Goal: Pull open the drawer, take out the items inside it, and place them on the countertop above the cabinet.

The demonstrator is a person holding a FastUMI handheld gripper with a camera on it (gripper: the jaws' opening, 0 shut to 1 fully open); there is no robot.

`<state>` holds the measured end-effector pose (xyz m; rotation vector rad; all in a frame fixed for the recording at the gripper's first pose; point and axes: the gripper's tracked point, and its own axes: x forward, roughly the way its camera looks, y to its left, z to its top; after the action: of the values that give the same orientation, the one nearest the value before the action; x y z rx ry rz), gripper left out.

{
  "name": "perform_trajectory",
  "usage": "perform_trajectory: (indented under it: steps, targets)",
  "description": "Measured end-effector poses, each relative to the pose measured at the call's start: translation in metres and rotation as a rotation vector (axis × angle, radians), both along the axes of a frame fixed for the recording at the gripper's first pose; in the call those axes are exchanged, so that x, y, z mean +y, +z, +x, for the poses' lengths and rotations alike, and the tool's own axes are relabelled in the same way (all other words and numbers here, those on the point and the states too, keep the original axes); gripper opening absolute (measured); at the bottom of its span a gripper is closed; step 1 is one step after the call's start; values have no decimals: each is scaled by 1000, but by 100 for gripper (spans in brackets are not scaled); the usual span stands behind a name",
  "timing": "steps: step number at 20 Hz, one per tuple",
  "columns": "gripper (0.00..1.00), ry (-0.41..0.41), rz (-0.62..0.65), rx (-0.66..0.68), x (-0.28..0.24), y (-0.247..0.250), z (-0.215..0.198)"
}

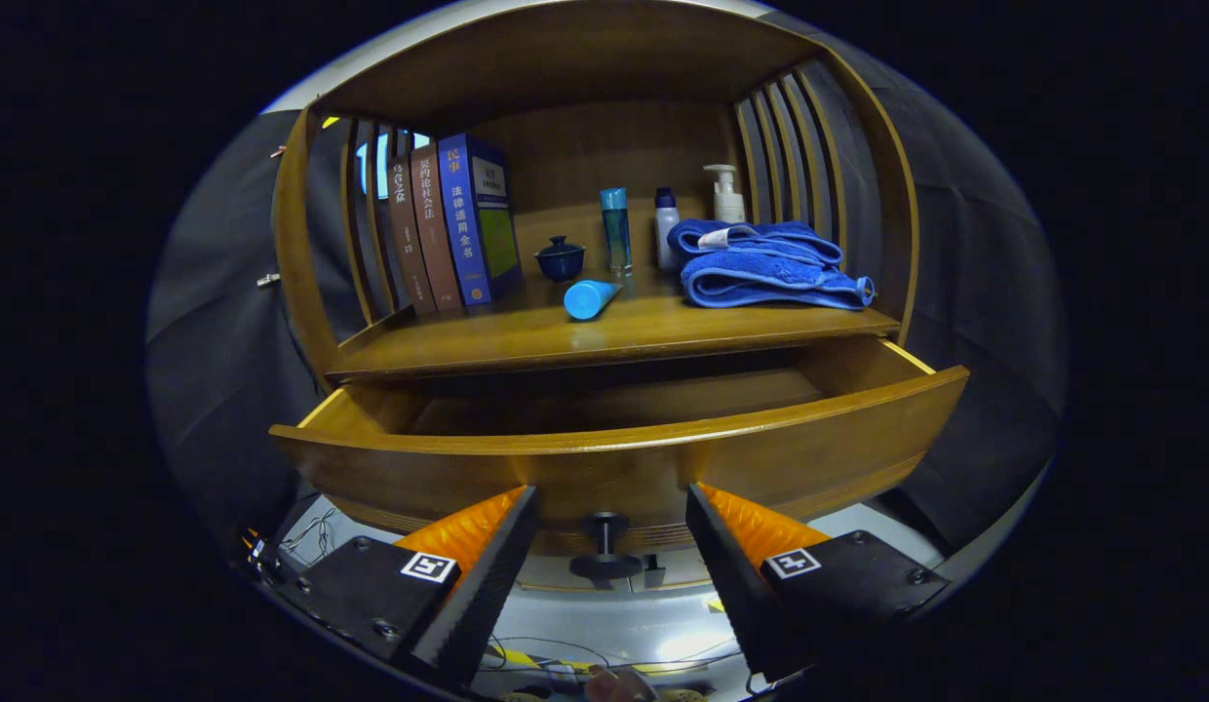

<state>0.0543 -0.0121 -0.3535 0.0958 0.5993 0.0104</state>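
Observation:
The wooden drawer [624, 458] of the cabinet stands pulled out, just ahead of my fingers. Its dark round knob [604, 546] sits between my two fingertips, with a gap on each side, so neither finger touches it. My gripper [612, 502] is open. The drawer's inside shows a bare wooden floor at the back; the front part is hidden behind the drawer front. On the countertop [526, 341] above lie a light blue tube [590, 297], a small dark blue lidded cup [561, 259] and a folded blue towel [765, 265].
Several upright books [453, 224] lean at the left of the countertop. A teal bottle [616, 229], a small white bottle [667, 226] and a pump bottle [726, 193] stand at the back. Slatted wooden sides close the shelf. Cables lie on the floor below.

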Motion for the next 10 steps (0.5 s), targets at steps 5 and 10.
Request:
perform_trajectory:
  steps: [5, 10]
  targets:
    - [99, -6, 11, -3, 1, -6, 34]
    - [99, -6, 10, -11, 1, -11, 57]
